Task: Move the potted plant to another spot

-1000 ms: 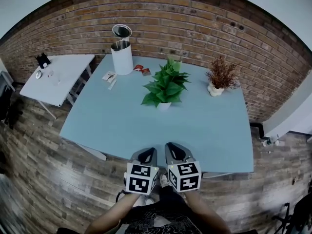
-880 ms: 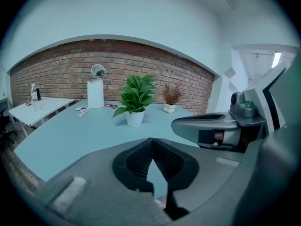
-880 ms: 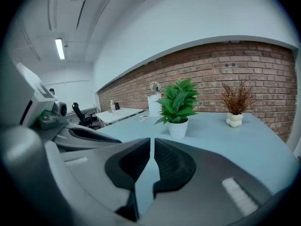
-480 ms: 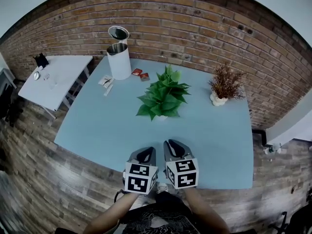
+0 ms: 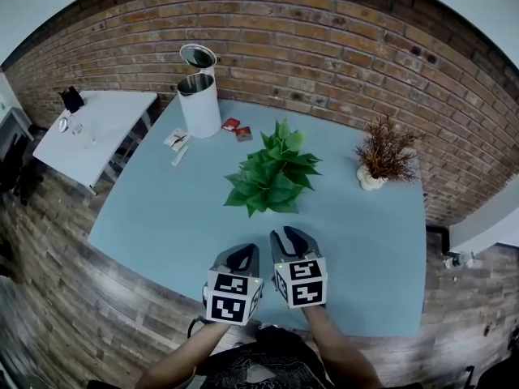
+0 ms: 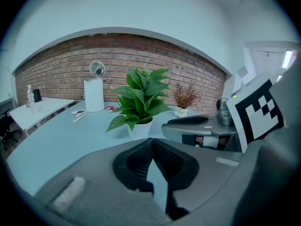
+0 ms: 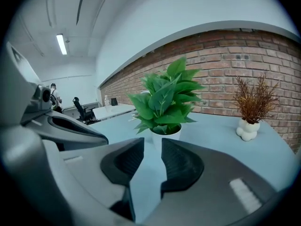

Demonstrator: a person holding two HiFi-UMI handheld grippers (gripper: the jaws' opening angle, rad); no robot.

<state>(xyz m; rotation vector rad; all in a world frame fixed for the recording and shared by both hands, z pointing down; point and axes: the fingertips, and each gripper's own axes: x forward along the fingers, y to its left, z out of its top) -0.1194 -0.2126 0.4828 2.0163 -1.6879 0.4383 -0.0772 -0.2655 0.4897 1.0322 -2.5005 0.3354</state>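
The potted plant (image 5: 274, 181), green and leafy in a small white pot, stands mid-table on the light blue table (image 5: 162, 209). Both grippers hover over the table's near edge, short of the plant. The left gripper (image 5: 242, 252) has its jaws shut with nothing in them; in the left gripper view (image 6: 150, 141) the plant (image 6: 139, 100) is ahead and slightly left. The right gripper (image 5: 289, 235) stands slightly open, its jaws having just been opening, with nothing between them. Its own view (image 7: 153, 142) shows the plant (image 7: 167, 100) straight ahead, the white pot (image 7: 165, 134) just beyond the tips.
A dried brown plant in a white vase (image 5: 383, 159) stands at the table's right rear. A white cylindrical bin with a raised lid (image 5: 200, 97), small packets (image 5: 237, 128) and papers sit at the left rear. A white side table (image 5: 97, 128) is further left; a brick wall (image 5: 340, 55) lies behind.
Both grippers have advanced side by side from the table's near edge toward the plant, which now sits closer to them. The plant itself has not moved on the table.
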